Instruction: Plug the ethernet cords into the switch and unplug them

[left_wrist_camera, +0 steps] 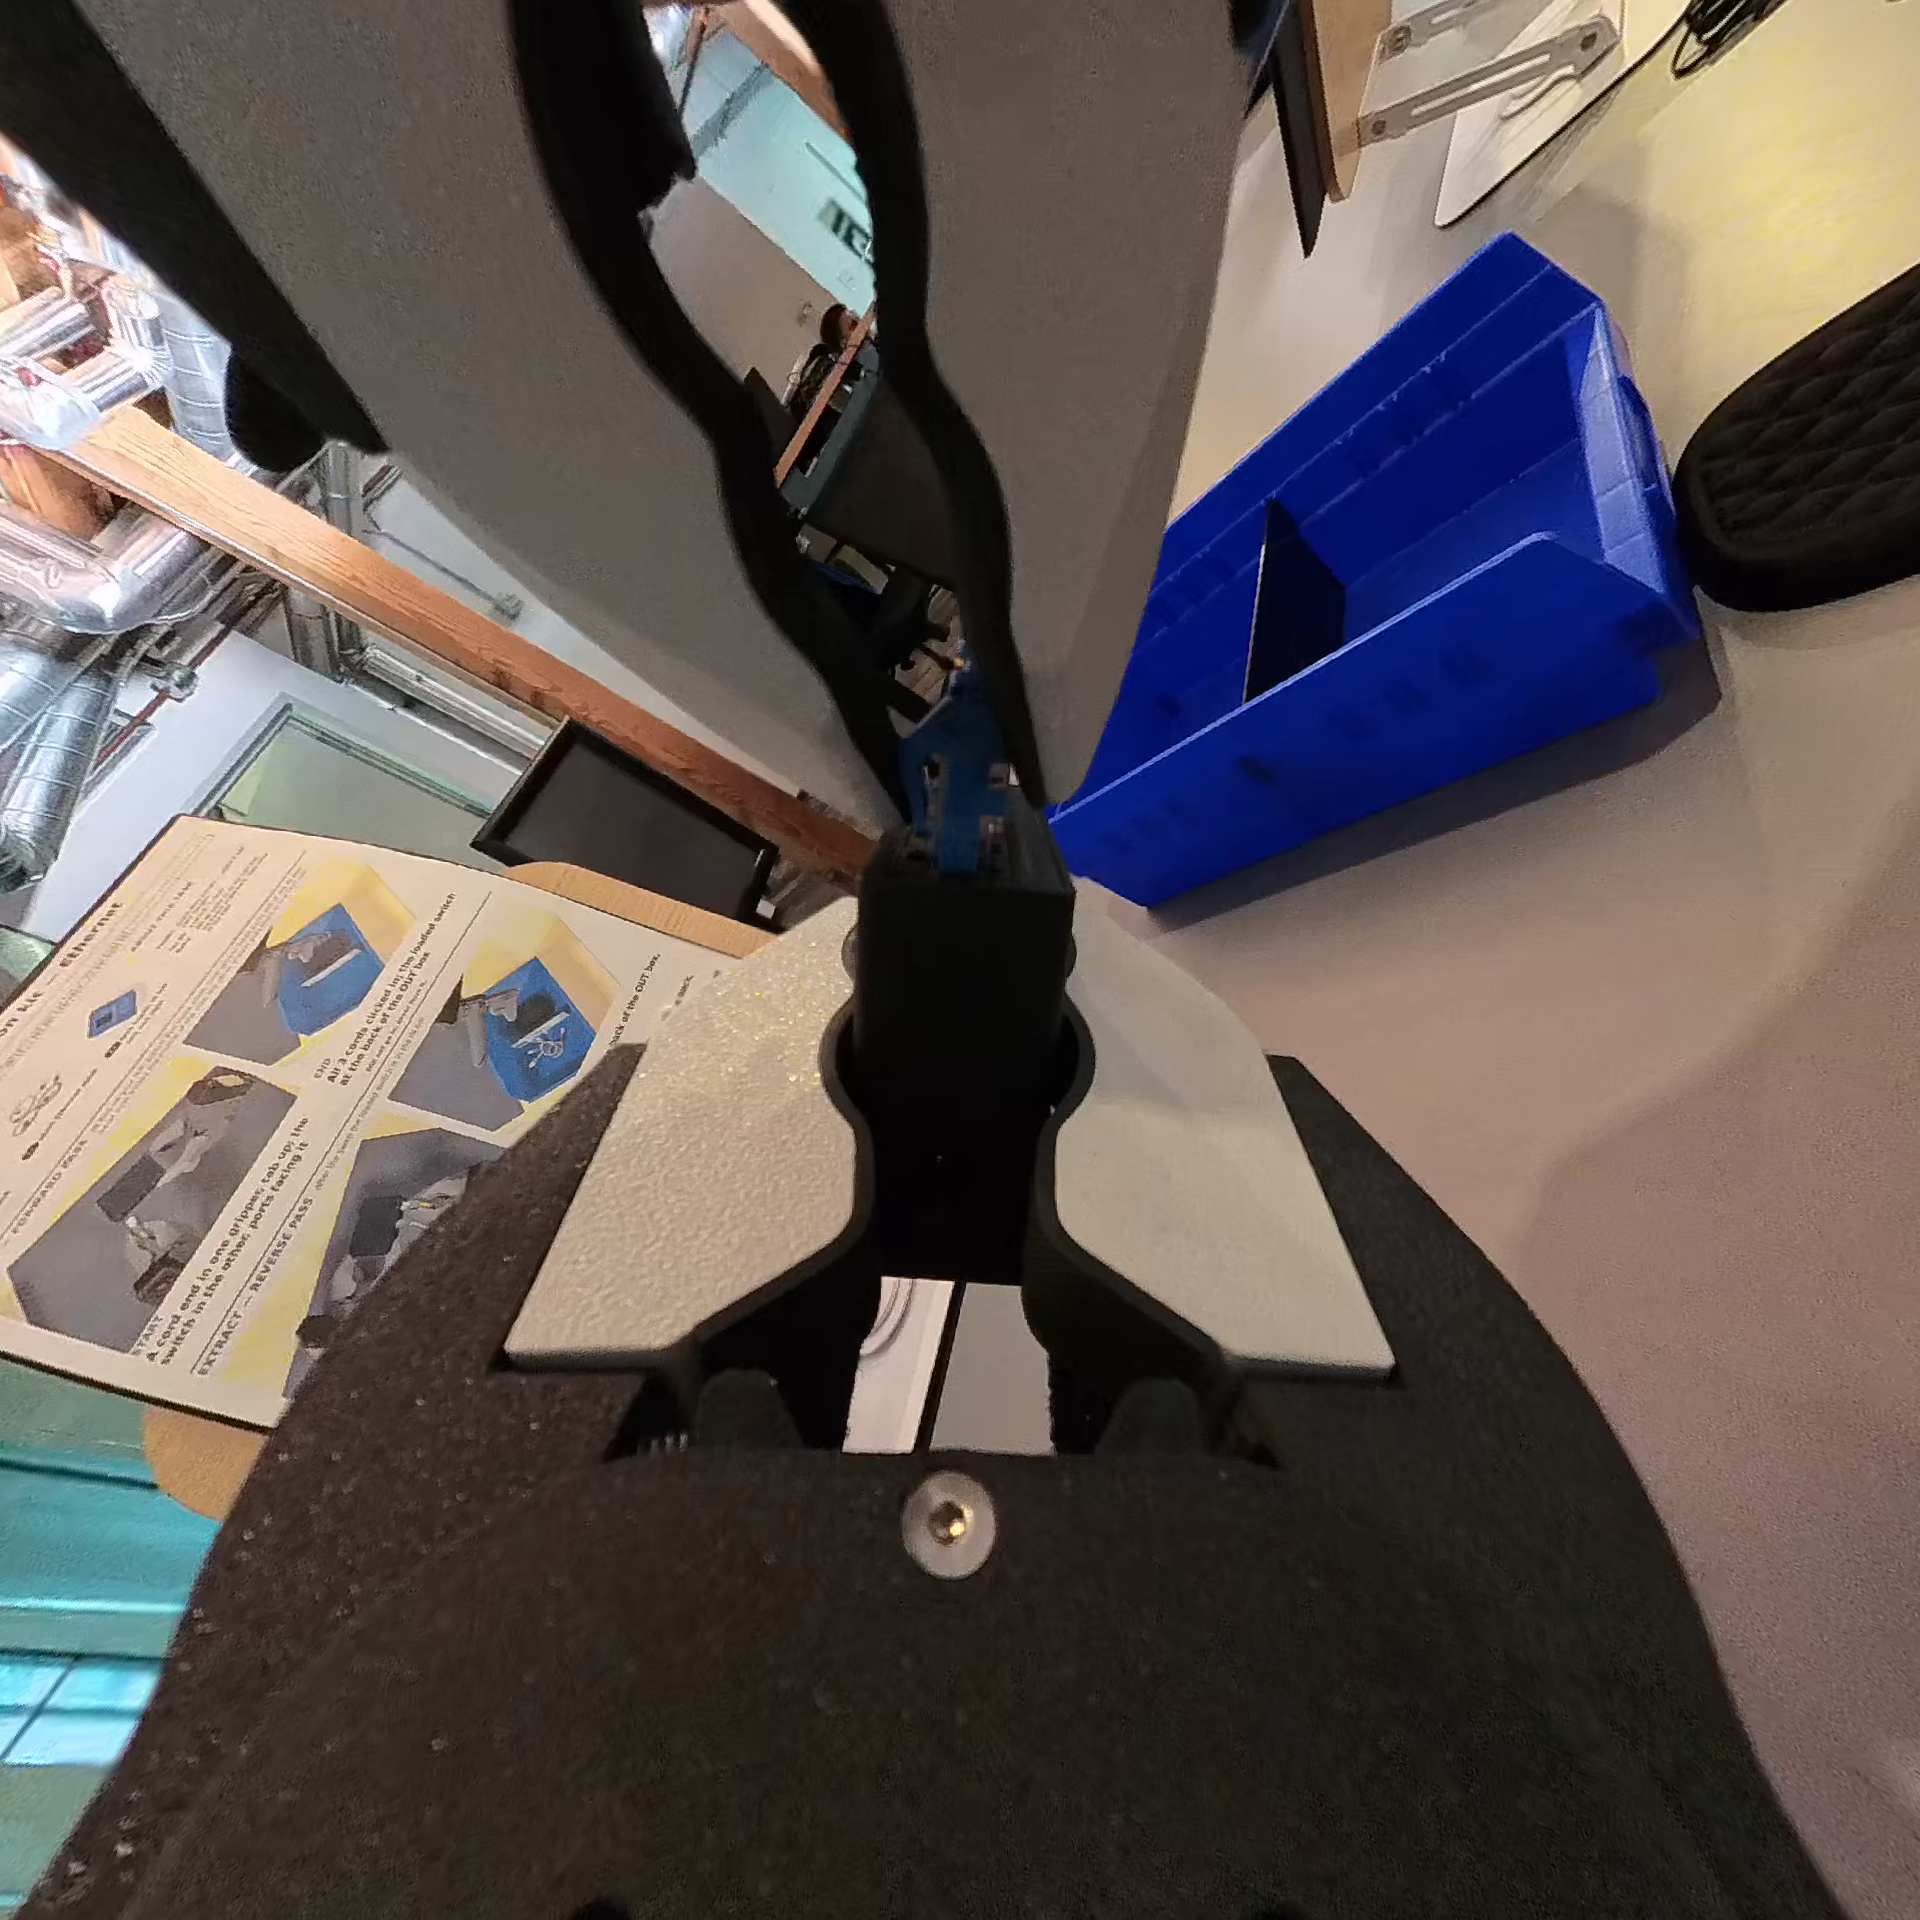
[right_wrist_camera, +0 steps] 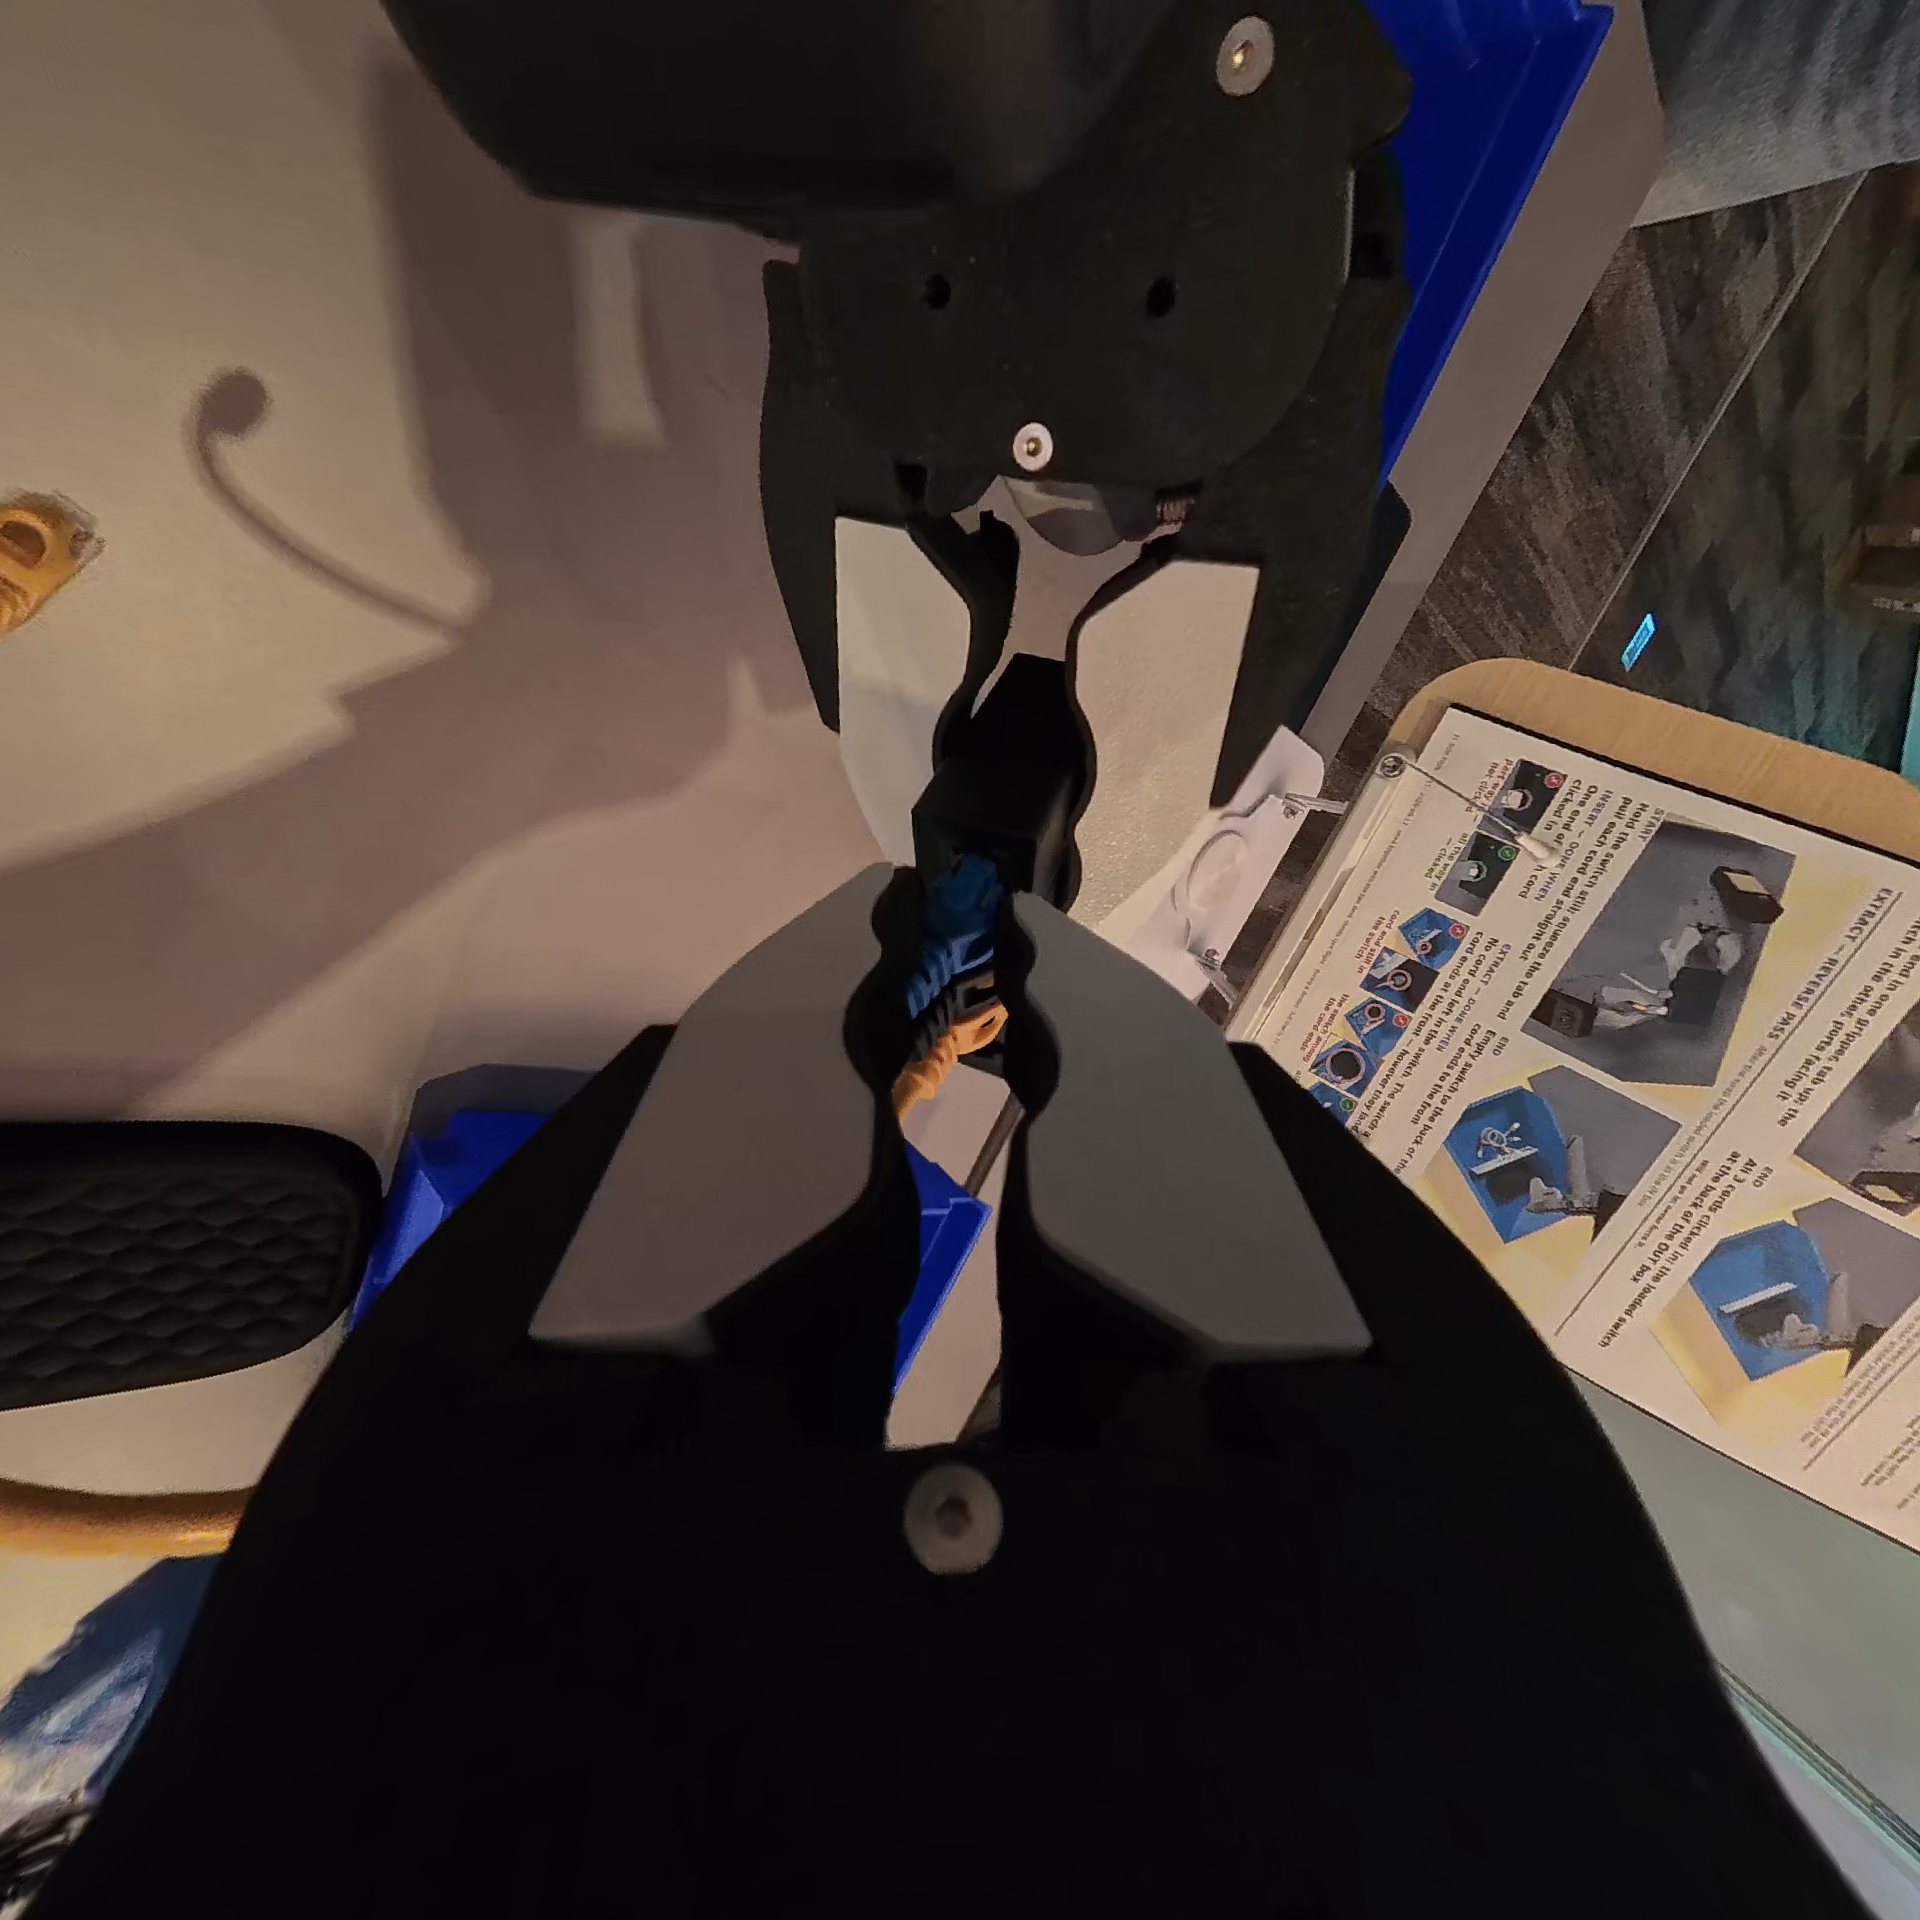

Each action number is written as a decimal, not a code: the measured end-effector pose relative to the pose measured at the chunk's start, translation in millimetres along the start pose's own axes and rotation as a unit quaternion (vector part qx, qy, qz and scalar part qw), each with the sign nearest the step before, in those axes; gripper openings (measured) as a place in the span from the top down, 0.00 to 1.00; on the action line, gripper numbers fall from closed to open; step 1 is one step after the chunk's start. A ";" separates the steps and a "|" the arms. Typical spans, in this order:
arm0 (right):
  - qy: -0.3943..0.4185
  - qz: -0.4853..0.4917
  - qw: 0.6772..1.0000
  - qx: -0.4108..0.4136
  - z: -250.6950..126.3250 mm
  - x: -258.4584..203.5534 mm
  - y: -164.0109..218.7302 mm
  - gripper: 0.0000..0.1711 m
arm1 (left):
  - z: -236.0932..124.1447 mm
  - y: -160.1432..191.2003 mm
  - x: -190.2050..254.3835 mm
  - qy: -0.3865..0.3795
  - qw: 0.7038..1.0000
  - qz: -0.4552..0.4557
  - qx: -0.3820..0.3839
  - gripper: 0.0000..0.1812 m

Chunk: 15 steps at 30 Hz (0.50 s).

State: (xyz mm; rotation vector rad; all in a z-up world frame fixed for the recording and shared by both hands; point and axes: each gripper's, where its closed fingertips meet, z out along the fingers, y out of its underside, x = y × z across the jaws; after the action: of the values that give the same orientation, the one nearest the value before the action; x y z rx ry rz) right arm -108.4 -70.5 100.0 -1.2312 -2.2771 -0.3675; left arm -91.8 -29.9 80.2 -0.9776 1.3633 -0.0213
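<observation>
The left claw (left_wrist_camera: 961, 987) is closed on the black switch (left_wrist_camera: 966, 935) at frame centre; the right claw (right_wrist_camera: 951, 956) pinches the blue cord plug (right_wrist_camera: 961, 904), seated in the switch's port.

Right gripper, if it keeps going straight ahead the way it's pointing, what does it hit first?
The right gripper, shut on the blue plug, points straight at the black switch held by the left gripper. It would likely press the plug further into the switch; depth is unclear.
</observation>
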 end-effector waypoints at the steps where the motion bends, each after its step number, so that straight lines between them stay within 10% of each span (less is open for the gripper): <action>1: 0.002 -0.001 1.000 -0.006 0.7 0.2 1.2 0.93 | 0.9 1.0 -0.7 -0.006 1.000 0.004 -0.005 0.84; 15: -0.012 0.041 0.999 0.003 10.5 3.6 6.2 0.93 | 6.9 11.8 -0.8 -0.010 1.000 0.001 -0.024 0.84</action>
State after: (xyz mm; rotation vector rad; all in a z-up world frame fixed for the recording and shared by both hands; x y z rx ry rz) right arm -108.1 -59.7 93.2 -1.3271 -2.2373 -0.3167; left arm -92.4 -18.2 73.1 -1.0128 1.3513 0.0233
